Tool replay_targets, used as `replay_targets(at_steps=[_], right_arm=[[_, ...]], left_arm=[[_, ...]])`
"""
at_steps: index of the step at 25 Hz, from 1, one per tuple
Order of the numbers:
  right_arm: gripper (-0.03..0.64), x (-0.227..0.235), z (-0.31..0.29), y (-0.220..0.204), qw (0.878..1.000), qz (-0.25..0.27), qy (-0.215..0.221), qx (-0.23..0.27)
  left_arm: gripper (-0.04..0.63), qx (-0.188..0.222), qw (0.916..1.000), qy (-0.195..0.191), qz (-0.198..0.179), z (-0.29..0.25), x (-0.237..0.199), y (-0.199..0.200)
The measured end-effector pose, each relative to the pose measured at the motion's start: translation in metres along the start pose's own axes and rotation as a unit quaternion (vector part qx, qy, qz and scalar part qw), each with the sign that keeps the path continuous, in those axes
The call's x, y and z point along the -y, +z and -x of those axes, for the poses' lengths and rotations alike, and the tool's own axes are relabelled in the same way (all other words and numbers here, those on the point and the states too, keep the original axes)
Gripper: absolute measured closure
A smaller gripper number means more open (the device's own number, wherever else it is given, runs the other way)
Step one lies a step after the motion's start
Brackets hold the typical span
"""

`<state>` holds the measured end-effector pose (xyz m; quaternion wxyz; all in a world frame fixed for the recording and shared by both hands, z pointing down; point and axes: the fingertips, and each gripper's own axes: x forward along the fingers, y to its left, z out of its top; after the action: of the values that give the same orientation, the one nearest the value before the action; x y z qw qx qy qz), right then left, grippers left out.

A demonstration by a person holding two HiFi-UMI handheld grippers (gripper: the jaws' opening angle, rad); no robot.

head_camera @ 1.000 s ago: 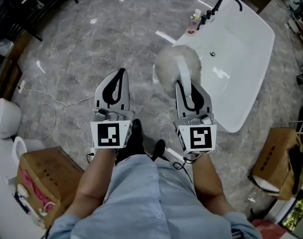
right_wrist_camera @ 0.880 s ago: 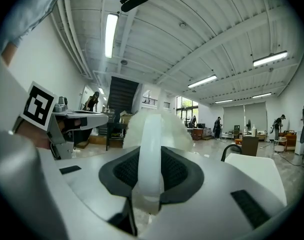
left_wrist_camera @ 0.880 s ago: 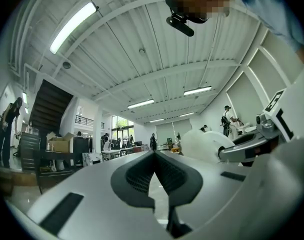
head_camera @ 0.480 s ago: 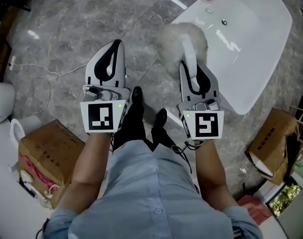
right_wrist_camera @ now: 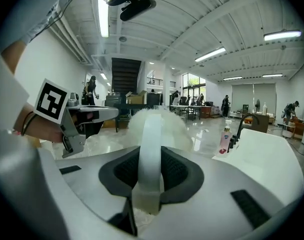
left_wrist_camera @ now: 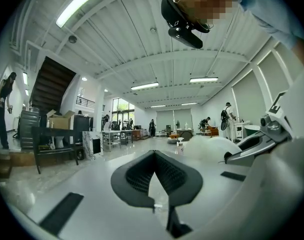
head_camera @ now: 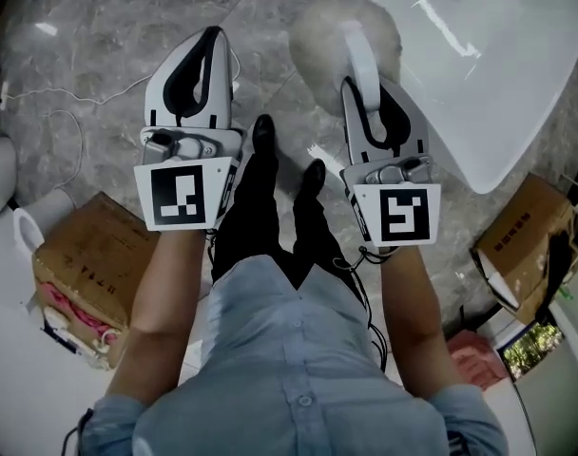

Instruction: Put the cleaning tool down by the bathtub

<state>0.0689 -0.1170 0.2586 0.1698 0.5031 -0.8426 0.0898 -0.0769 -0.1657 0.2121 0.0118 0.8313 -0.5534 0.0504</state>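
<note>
As both arms sink, the head view closes in on the grey marbled floor (head_camera: 89, 55). The white glossy bathtub (head_camera: 498, 74) slides from the right of the frame into the upper right corner, and its tap end is now cut off.

- Right gripper (head_camera: 358, 85): fingers pinch the white plastic handle (right_wrist_camera: 150, 134) of the white fluffy cleaning tool (head_camera: 332, 31). The hold looks the same as a second ago.
- Tool: the fluffy head sits at upper centre of the frame, just beside the tub's left rim. It appears lower than before, but I cannot tell whether it touches the floor.
- Left gripper (head_camera: 211, 36): fingers pressed together on nothing, at upper left, well apart from the tool. It has come down alongside the other.

Judgement: the lowering is under way and the spot by the tub is about reached. What remains is to settle the head on the floor and spread the right fingers.
</note>
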Motion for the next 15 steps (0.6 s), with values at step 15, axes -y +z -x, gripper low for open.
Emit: replay_targets(at_steps=[15], right_arm=[[0.518, -0.035, -0.089, -0.112, 0.997, -0.009, 0.061, -0.051]], left_arm=[[0.58, -0.042, 0.9985, -0.006, 0.035, -0.036, -0.024, -0.133]])
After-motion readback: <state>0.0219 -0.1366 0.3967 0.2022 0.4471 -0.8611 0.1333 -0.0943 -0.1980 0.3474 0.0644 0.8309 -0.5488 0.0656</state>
